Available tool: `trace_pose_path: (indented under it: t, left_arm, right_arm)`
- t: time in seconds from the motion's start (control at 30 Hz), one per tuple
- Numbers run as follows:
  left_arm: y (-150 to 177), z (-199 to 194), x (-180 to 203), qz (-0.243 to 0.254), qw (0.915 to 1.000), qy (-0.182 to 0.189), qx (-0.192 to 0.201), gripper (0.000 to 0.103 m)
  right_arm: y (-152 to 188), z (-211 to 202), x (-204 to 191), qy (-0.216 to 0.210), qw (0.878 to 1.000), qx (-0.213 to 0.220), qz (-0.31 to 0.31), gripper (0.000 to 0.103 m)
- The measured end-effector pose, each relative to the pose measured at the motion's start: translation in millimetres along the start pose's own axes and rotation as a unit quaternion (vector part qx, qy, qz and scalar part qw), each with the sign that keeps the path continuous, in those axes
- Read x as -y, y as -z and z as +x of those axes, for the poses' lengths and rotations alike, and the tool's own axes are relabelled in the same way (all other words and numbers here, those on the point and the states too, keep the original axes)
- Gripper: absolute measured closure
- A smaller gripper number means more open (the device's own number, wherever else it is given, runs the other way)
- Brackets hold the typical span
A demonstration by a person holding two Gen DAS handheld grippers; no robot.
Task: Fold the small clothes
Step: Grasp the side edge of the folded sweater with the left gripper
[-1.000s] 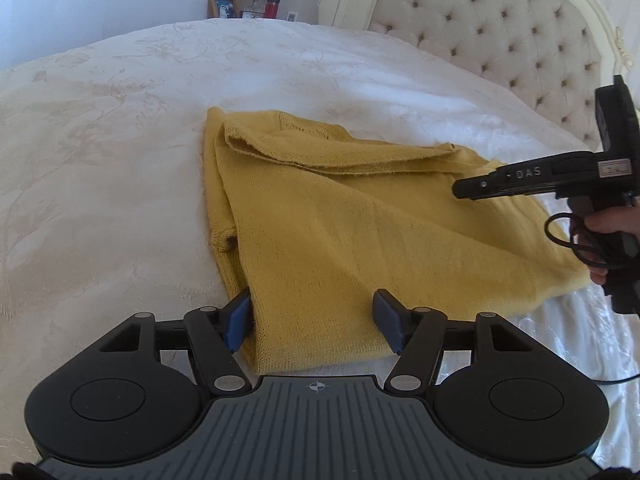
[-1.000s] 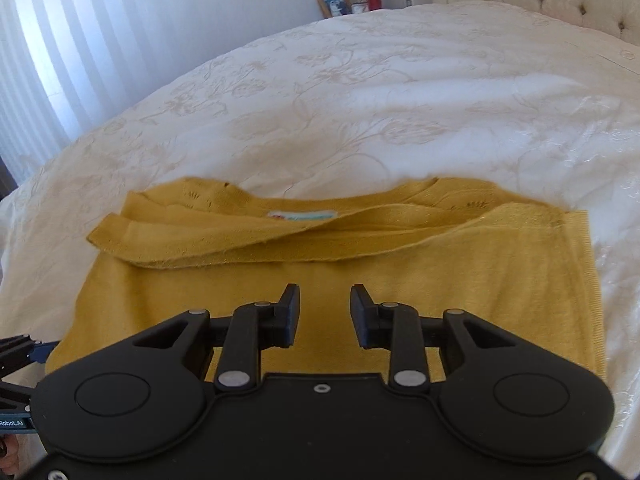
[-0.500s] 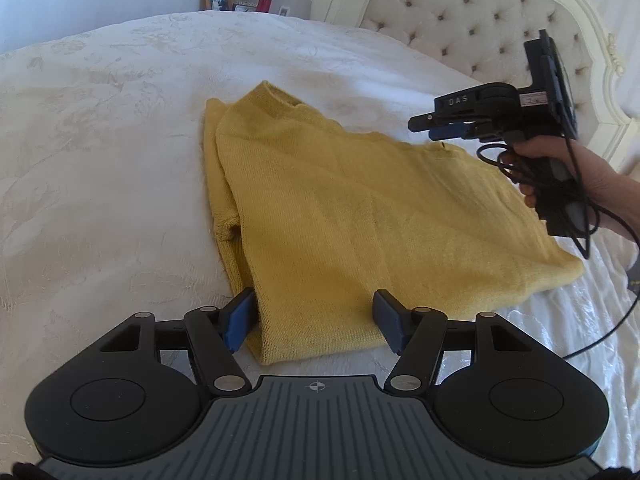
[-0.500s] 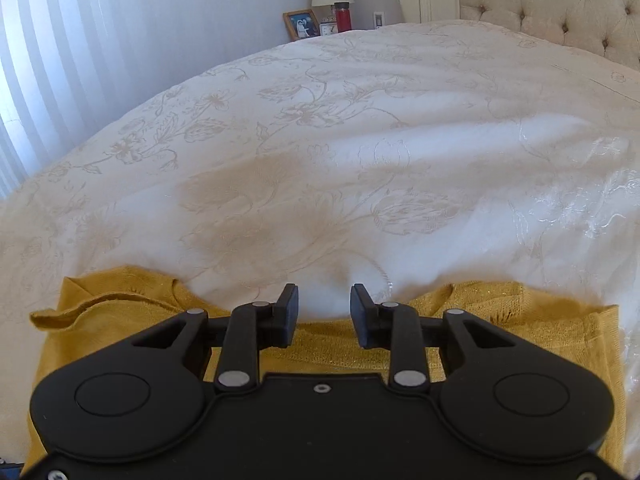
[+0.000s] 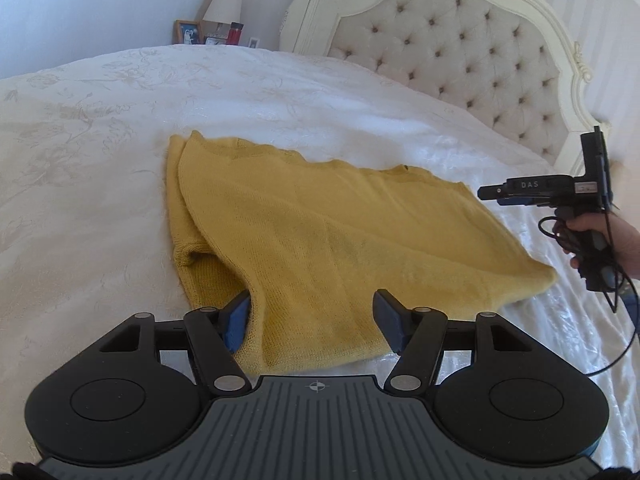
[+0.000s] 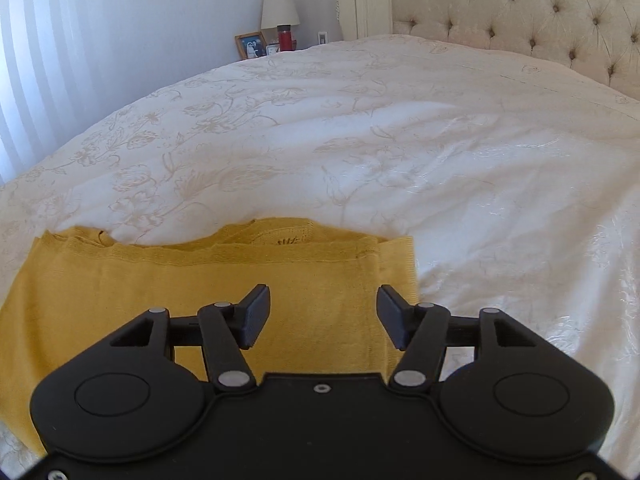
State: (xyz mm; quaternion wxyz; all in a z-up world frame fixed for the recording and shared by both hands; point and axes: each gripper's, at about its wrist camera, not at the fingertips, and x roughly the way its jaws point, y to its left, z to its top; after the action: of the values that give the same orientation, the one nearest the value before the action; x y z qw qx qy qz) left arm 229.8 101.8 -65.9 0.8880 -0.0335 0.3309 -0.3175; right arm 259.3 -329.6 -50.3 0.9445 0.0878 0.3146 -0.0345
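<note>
The right hand-held gripper (image 6: 320,316) has just been opening, empty, above the folded yellow sweater (image 5: 320,240) — the left hand-held gripper (image 5: 312,320) gapes too.

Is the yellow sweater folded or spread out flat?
Folded. The yellow sweater lies doubled on the bed, one layer's edge showing under the other along its left side.

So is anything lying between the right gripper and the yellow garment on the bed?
Nothing visible. The right gripper, jaws just opened and empty, hangs directly over the yellow garment near its right edge, with only bare knit beneath. The bedspread around it carries nothing else.
</note>
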Motion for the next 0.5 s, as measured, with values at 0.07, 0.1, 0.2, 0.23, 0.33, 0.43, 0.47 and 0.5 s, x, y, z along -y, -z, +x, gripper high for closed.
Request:
trace_pose_path:
  t: [0.07,0.1,0.2,0.23,0.33,0.43,0.47,0.5]
  left_arm:
    - [0.7,3.2,-2.9,-0.009,0.9999,0.002,-0.005,0.042]
    - [1.0,4.4,-5.6,-0.016,0.9998,0.005,-0.007,0.042]
    - [1.4,5.0,-14.4,-0.041,0.9991,0.011,-0.009,0.042]
    - [1.7,5.0,-17.2,-0.048,0.9987,0.015,-0.01,0.042]
    - [1.9,4.7,-22.5,-0.063,0.9978,0.015,-0.015,0.042]
    - [1.4,2.2,-27.1,-0.082,0.9964,0.016,-0.017,0.042]
    - [1.1,2.0,-28.9,-0.089,0.9957,0.019,-0.017,0.043]
    - [1.2,1.8,-30.2,-0.094,0.9952,0.019,-0.017,0.048]
  right_arm:
    - [0.7,4.0,4.1,0.004,1.0,-0.004,-0.001,0.039]
    - [0.7,7.4,5.3,0.001,1.0,-0.007,0.001,0.039]
    - [2.0,16.5,6.0,-0.005,1.0,-0.013,0.0,0.039]
    - [1.4,19.6,5.4,-0.005,1.0,-0.014,0.0,0.039]
    - [0.6,30.2,6.5,-0.01,1.0,-0.023,0.003,0.041]
    - [1.0,39.0,7.1,-0.021,0.999,-0.039,0.01,0.055]
    - [1.9,40.1,6.2,-0.022,0.999,-0.041,0.008,0.057]
    - [2.6,40.7,5.4,-0.025,0.999,-0.042,0.006,0.064]
